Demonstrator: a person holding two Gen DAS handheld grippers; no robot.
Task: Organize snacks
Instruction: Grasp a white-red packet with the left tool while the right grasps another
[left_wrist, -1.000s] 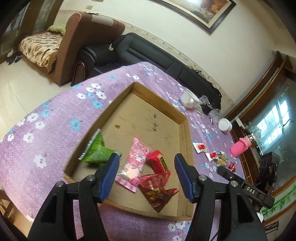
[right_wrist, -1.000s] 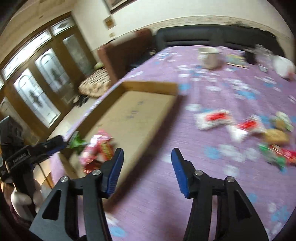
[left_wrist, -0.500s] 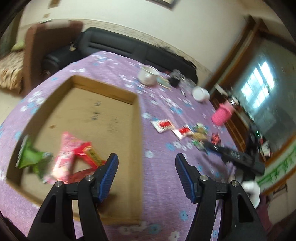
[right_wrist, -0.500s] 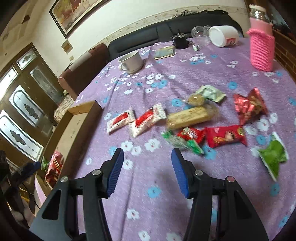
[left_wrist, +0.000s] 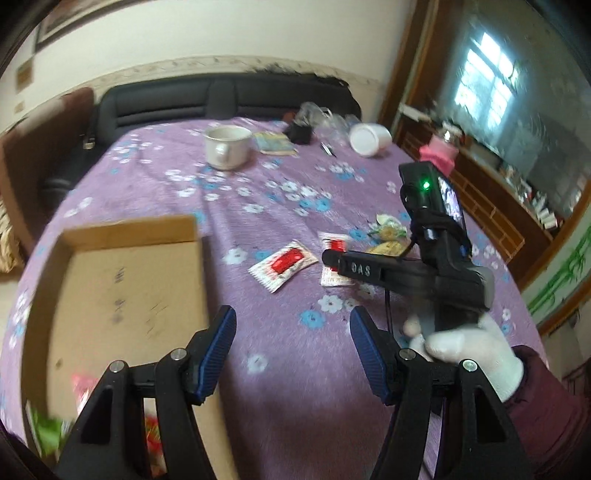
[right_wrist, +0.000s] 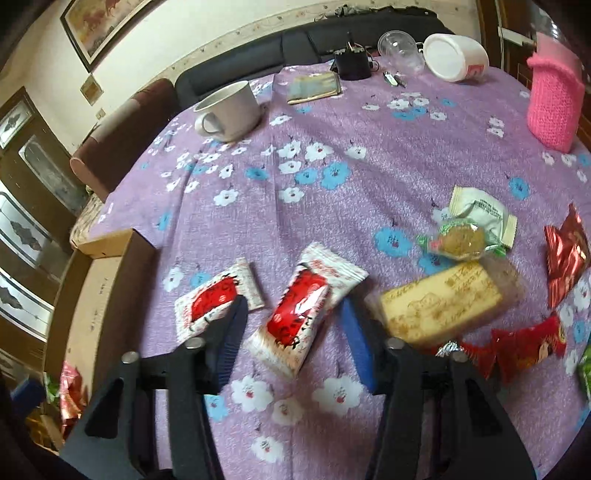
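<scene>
Purple floral cloth covers the table (right_wrist: 332, 140), and the shallow brown cardboard tray (left_wrist: 122, 288) at its near left corner serves as the anchor for everything else. Inside the tray, at its near end, lie a few blurred packets in green, pink and red (left_wrist: 55, 424). Just right of the tray, loose on the cloth, sits a white-and-red snack sachet (right_wrist: 218, 295), and just beyond that a second white-and-red sachet (right_wrist: 306, 310), which lies between the blue pads of the right gripper (right_wrist: 291, 332); its jaws are closing around this sachet, though the pads still seem to stand a little clear of its edges. Further right of the tray come a long yellow wafer bar in clear wrap (right_wrist: 443, 302), a round brown biscuit in a green-edged wrapper (right_wrist: 461, 240), a pale cream packet (right_wrist: 480, 214), a crinkled red foil packet (right_wrist: 565, 254) and a red wrapped candy (right_wrist: 528, 343). The left gripper (left_wrist: 291, 350) hovers over bare cloth just right of the tray's right wall, its jaws at a middling spread with nothing between them. A white-gloved hand (left_wrist: 469, 350) with a maroon sleeve carries the right gripper. Far from the tray, toward the black sofa (right_wrist: 295, 40), stand a white mug (right_wrist: 229, 110), a tipped white tub (right_wrist: 458, 55) and a pink knitted bottle cover (right_wrist: 554, 107).
</scene>
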